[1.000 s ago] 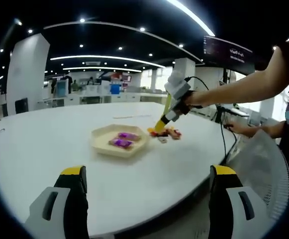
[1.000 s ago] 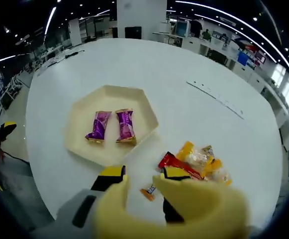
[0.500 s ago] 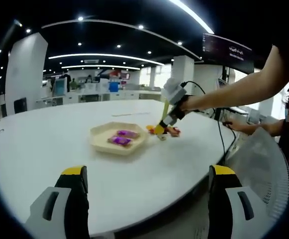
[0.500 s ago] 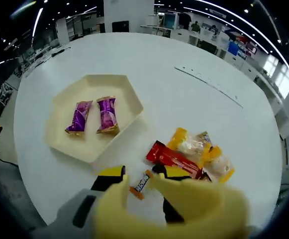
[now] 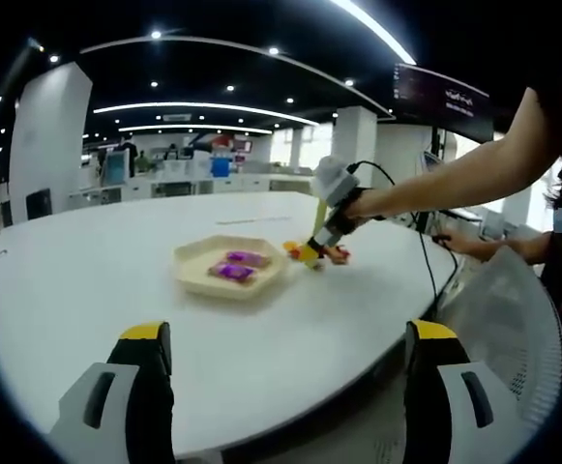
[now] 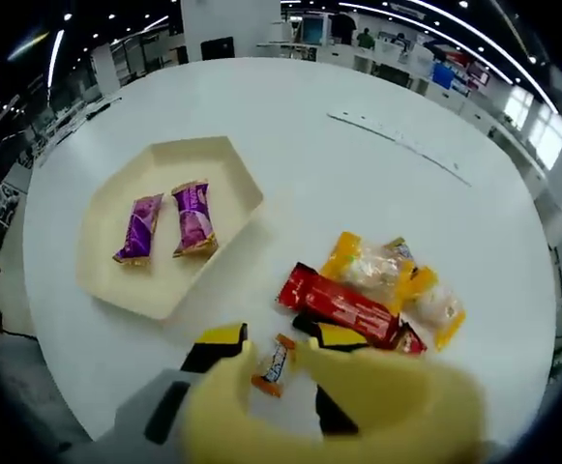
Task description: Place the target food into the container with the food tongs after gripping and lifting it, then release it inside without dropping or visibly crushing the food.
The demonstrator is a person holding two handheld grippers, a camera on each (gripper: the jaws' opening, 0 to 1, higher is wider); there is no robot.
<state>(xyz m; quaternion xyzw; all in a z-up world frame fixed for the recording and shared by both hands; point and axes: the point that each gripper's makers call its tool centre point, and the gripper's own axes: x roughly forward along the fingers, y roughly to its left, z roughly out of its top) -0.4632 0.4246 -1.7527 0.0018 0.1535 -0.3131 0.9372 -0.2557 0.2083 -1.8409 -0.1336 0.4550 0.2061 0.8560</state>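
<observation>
I see a big white round table (image 6: 290,126) w/ cream hexagonal tray (image 6: 102,261) holding two purple candies (image 6: 169,222); snack pile (image 6: 377,295) lies beside it. R gripper (image 6: 271,348), jaws apart, straddles small orange-ended candy (image 6: 274,365) on tabletop, not clamped. L gripper (image 5: 281,372) hangs released near table edge.

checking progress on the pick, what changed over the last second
The right gripper has come down toward the snack pile; its fingers now straddle the small orange candy, not yet gripped. The tray keeps its two purple candies, and the left gripper stays open.
</observation>
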